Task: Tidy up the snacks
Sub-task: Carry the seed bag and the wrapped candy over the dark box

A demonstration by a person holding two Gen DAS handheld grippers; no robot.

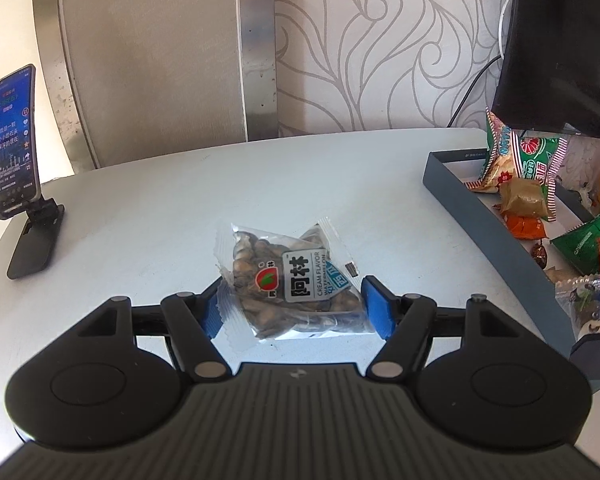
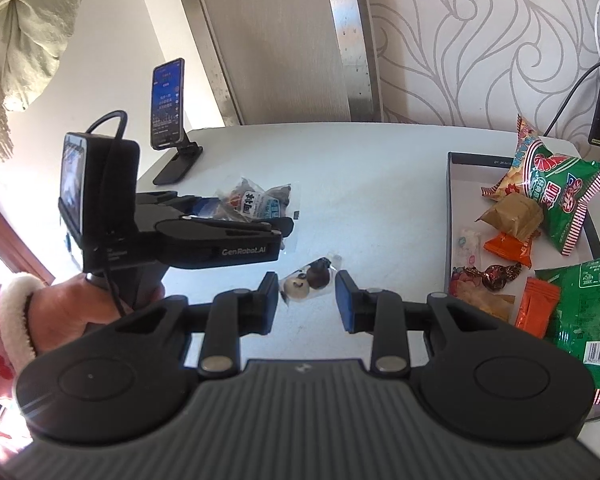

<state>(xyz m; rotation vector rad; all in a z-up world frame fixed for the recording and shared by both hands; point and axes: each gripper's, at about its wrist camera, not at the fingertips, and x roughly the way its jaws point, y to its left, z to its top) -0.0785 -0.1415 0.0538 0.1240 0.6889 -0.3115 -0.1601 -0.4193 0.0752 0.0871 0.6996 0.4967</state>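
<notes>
White table (image 1: 140, 208), seed packet (image 1: 288, 280) between fingers (image 1: 374, 308)

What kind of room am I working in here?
Probably a home living area: patterned wallpaper, a phone on a stand and a box of snack packets on a white table.

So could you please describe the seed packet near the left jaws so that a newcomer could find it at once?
Start at the white table, with the phone on its stand on the left and the grey snack box on the right. Between them lies a clear seed packet, between the left gripper jaws. Unlike its neighbours, it shows dark seeds and a grey label.
</notes>
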